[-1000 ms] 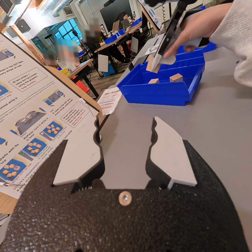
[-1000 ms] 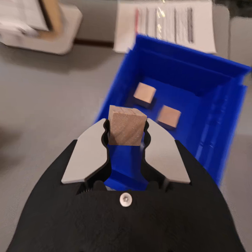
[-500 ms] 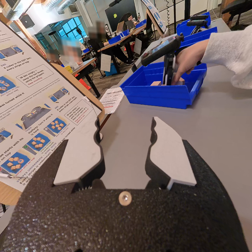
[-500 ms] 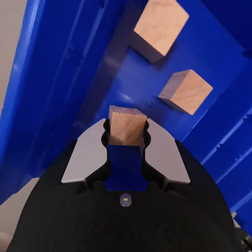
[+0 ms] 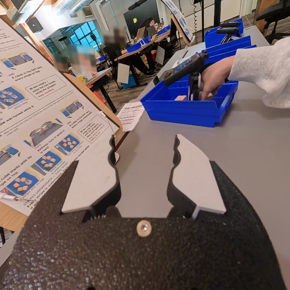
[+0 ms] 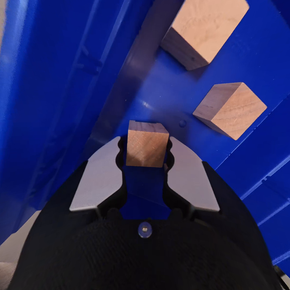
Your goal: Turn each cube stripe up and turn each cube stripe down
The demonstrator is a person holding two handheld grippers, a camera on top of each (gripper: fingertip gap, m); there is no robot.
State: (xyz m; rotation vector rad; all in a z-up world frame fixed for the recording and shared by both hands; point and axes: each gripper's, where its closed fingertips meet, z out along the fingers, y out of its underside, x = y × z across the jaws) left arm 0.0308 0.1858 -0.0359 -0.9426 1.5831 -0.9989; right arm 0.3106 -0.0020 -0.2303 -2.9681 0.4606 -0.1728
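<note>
My right gripper (image 6: 146,141) is shut on a plain wooden cube (image 6: 146,149), low inside the blue bin (image 6: 47,94), at or just above its floor. No stripe shows on the held cube's visible faces. Two more wooden cubes (image 6: 204,31) (image 6: 230,109) lie on the bin floor ahead, both showing plain faces. In the left wrist view the right gripper (image 5: 193,94) reaches down into the blue bin (image 5: 180,113), held by a hand in a white sleeve. My left gripper (image 5: 144,138) is open and empty over the grey table, well short of the bin.
A slanted instruction board (image 5: 39,117) stands close on the left. A printed sheet (image 5: 131,116) lies on the table left of the bin. More blue bins (image 5: 227,44) stand behind it. Grey table surface (image 5: 235,157) lies between my left gripper and the bin.
My right gripper has carried the cube from above the bin's edge down inside it, close to the floor. The left gripper has stayed open in nearly the same place.
</note>
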